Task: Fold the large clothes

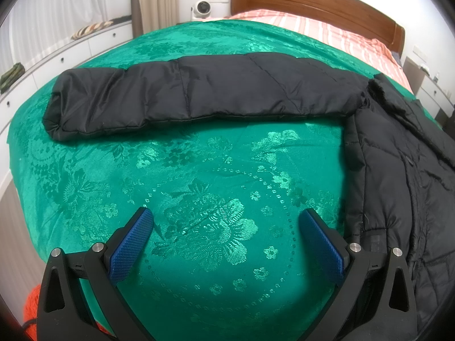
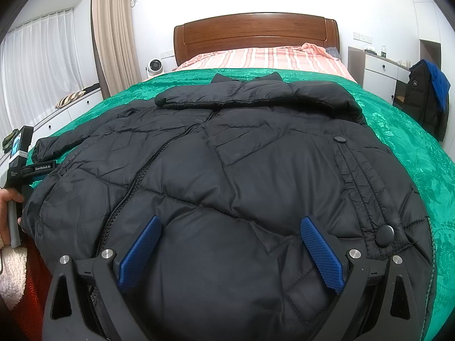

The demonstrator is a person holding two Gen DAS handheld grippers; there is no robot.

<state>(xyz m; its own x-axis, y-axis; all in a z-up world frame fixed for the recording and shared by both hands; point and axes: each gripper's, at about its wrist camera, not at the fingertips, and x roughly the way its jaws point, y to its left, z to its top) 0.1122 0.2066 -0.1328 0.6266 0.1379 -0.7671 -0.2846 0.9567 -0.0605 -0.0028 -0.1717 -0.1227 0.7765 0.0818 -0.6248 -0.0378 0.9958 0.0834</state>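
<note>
I hold my left gripper (image 1: 227, 221) over the green bedspread (image 1: 199, 176), its blue pads (image 1: 132, 244) spread wide apart with only the flowered fabric between them. Nothing is clamped. The black puffer jacket (image 1: 398, 170) lies to the right of these jaws, its side edge running just beside the right-hand pad. One sleeve (image 1: 182, 96) stretches out flat across the bedspread ahead of the jaws, well apart from them, its cuff end pointing to the left.

My right gripper (image 2: 230, 227) hangs over the jacket's (image 2: 227, 170) lower front, near the hem. Its jaws are also wide apart, and the quilted black fabric fills the gap between the pads (image 2: 321, 253); I cannot tell whether the tips touch the cloth. The jacket lies face up, spread across the bed, with the zipper (image 2: 159, 153) running from the collar down toward the left-hand pad. The other sleeve (image 2: 256, 92) is folded across the chest just below the collar. A snap button (image 2: 384, 235) sits just beside the right-hand pad, and another (image 2: 339, 139) lies farther up the same placket.

From the right wrist I see my left hand (image 2: 8, 216) at the jacket's left edge, gripping the handle. Beyond the jacket, the striped sheet (image 2: 256, 56) meets the wooden headboard (image 2: 256, 34).
</note>
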